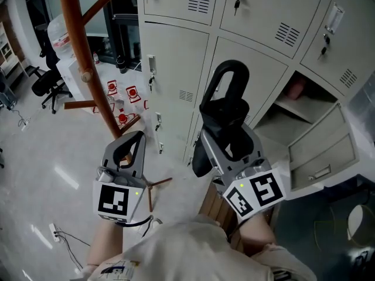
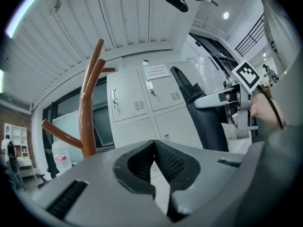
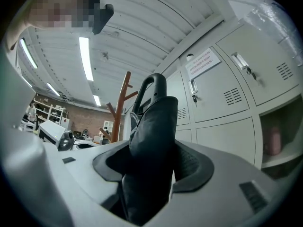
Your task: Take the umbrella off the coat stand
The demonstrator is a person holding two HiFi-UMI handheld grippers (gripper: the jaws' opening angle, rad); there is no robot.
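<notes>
A folded black umbrella [image 1: 225, 107] with a loop handle [image 1: 231, 75] stands upright in my right gripper [image 1: 225, 134], which is shut on its fabric body. In the right gripper view the umbrella [image 3: 151, 141] fills the gap between the pads. It hangs free in front of the lockers, apart from the brown wooden coat stand [image 1: 82, 57], which rises at the left. My left gripper [image 1: 136, 138] is low beside the stand's pole, shut with nothing in it; its fingertips meet in the left gripper view [image 2: 152, 145]. That view also shows the coat stand [image 2: 87, 122] and the umbrella [image 2: 203, 122].
Grey lockers [image 1: 176, 69] stand straight ahead, one with its door open [image 1: 319, 151] at the right. The stand's wooden foot [image 1: 155, 186] lies on the floor near me. An office chair [image 1: 47, 81], a water bottle [image 1: 61, 34] and a floor cable [image 1: 58, 233] are at the left.
</notes>
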